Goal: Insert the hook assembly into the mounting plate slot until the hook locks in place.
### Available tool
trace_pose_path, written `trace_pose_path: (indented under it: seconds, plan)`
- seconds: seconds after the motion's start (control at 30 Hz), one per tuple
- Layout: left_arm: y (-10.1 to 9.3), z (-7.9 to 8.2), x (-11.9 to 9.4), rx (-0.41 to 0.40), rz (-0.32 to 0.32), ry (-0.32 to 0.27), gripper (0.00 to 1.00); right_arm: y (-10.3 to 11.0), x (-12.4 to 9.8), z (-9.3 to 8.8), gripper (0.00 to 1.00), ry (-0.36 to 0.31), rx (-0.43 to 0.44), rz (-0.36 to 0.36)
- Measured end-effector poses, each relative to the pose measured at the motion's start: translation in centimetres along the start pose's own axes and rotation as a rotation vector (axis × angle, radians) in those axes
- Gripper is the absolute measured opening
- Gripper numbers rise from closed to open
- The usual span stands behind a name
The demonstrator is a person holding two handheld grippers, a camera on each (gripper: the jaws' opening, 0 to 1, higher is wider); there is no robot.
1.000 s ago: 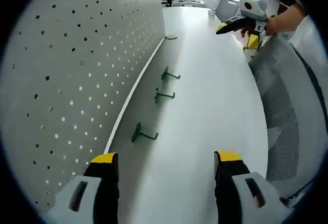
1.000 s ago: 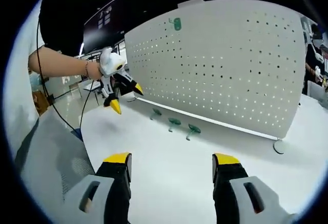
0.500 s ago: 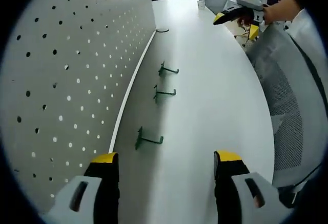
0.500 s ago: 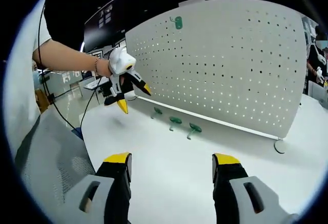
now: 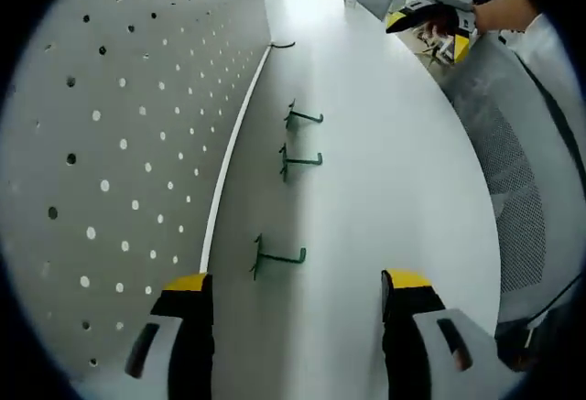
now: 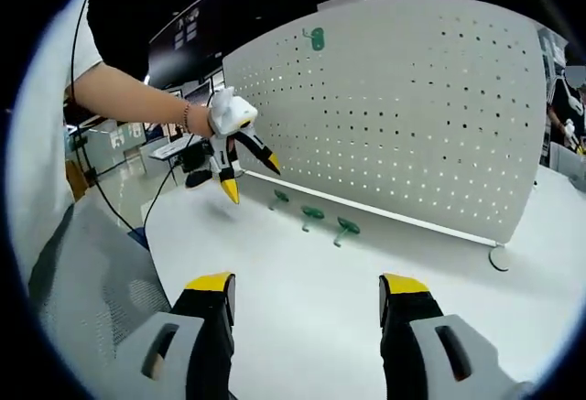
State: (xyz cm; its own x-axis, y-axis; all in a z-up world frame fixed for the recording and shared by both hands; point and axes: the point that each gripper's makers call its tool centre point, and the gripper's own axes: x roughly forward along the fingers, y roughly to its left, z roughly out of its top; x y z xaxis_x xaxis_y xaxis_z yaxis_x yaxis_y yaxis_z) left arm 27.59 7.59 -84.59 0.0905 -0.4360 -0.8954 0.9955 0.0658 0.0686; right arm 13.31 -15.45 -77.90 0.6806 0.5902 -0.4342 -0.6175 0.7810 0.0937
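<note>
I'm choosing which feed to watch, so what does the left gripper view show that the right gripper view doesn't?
Left gripper view: the pegboard close up along its length, a black cable at its far end, and the right gripper far off.
Right gripper view: the board's whole face, a mounted hook high on it, its round foot, a dark screen, and the left gripper, open, above the table.
Both: the pegboard, three loose hooks lying on the table, and a mesh chair.
</note>
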Motion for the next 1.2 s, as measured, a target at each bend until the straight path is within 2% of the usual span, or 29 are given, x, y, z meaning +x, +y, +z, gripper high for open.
trace_pose_path:
  seconds: [0.77, 0.97, 1.2]
  plan:
    - [0.4, 0.0, 2.9, 0.1, -0.085, 0.085, 0.74, -0.4, -0.5, -0.3, 0.61, 0.007, 0.015, -0.021]
    - [0.4, 0.2, 3.4, 0.107, -0.101, 0.084, 0.73, -0.7, -0.5, -0.2, 0.61, 0.004, 0.018, -0.032]
    - [0.6, -0.6, 4.1, 0.104, -0.116, 0.103, 0.72, -0.9, -0.5, -0.3, 0.61, 0.005, 0.022, -0.037]
